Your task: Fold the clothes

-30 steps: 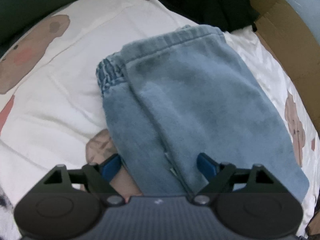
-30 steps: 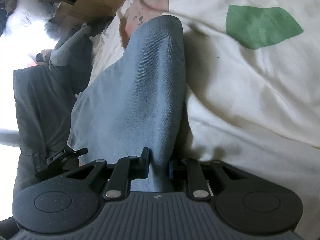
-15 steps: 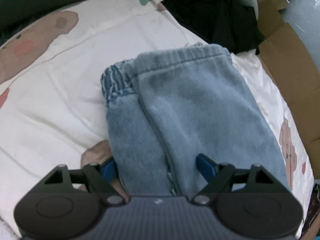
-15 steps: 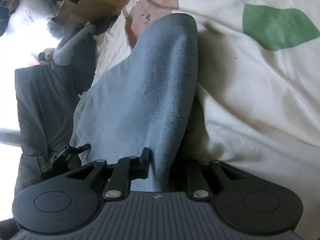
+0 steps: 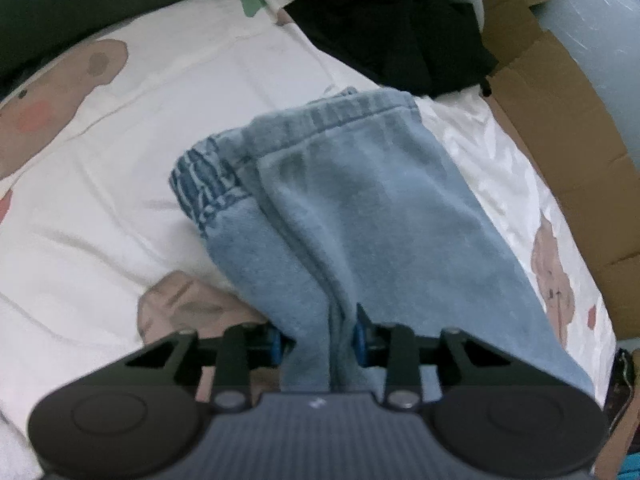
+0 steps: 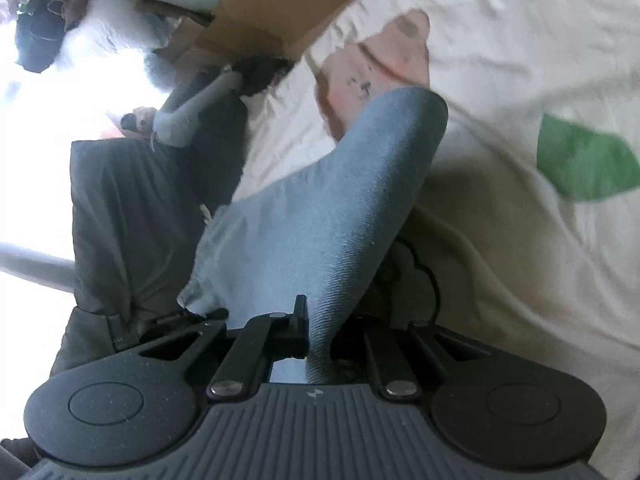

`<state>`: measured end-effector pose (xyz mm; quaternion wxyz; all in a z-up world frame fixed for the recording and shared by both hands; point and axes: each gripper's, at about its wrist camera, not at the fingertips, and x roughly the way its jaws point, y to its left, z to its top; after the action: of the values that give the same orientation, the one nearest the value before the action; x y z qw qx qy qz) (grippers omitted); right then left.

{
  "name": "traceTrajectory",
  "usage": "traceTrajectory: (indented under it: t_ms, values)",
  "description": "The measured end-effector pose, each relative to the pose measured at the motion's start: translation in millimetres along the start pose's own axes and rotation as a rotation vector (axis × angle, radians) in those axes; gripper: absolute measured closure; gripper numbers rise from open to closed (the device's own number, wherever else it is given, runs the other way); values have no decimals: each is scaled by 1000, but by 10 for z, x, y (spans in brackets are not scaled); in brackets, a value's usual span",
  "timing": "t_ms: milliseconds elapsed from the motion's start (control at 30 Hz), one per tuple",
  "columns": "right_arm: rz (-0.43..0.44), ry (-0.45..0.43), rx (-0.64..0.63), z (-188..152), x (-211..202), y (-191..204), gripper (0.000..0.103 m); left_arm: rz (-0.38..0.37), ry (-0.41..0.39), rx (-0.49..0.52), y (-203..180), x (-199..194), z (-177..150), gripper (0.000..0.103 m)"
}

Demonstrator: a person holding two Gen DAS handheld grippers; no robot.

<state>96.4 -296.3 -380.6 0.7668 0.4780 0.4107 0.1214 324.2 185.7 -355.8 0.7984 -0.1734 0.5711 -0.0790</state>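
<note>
The left gripper (image 5: 322, 338) is clamped on a bunched edge of the light blue, soft-denim child's trousers (image 5: 360, 208), its blue-padded jaws drawn in tight around the cloth. Ahead of it the trousers run away across the white bed sheet printed with brown bears (image 5: 120, 128), folded lengthwise leg on leg, the elastic waistband (image 5: 208, 184) at the far end. Beyond that lies a black garment (image 5: 392, 28), and to the right a brown cardboard box (image 5: 560, 92).

The right gripper (image 6: 320, 320) is likewise pinched shut on a fold of the same trousers, which rise ahead of it in a rounded ridge; its right finger seems hidden under the cloth, so the grip is judged partly from the taut fabric.

The step in hand looks like the crosswise fold. Next, both grippers would need to carry their held end together toward the waistband, keeping the layers aligned, and lay it flat before letting go.
</note>
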Motion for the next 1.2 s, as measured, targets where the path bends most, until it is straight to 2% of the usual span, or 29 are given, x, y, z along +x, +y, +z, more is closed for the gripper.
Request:
traceTrajectory:
  t_ms: [233, 467, 733, 967, 1100, 1200]
  values:
    - [-73, 4, -64, 259, -365, 55, 98, -48, 63, 18, -259, 15, -231, 69]
    - [-172, -16, -97, 536, -910, 4, 98, -135, 150, 68, -679, 87, -573, 69]
    - [-264, -35, -130, 785, -1398, -30, 98, -217, 209, 111, -1040, 174, -902, 69]
    - [-311, -53, -123, 959, -1533, -186, 98, -234, 260, 132, -1248, 245, -1090, 69]
    - [-354, -39, -16, 1030, -1450, -523, 96, -225, 297, 212, -1313, 205, -1114, 69]
    - [-410, -23, 12, 1014, -1326, -727, 82, -200, 297, 287, -1327, 122, -1069, 73]
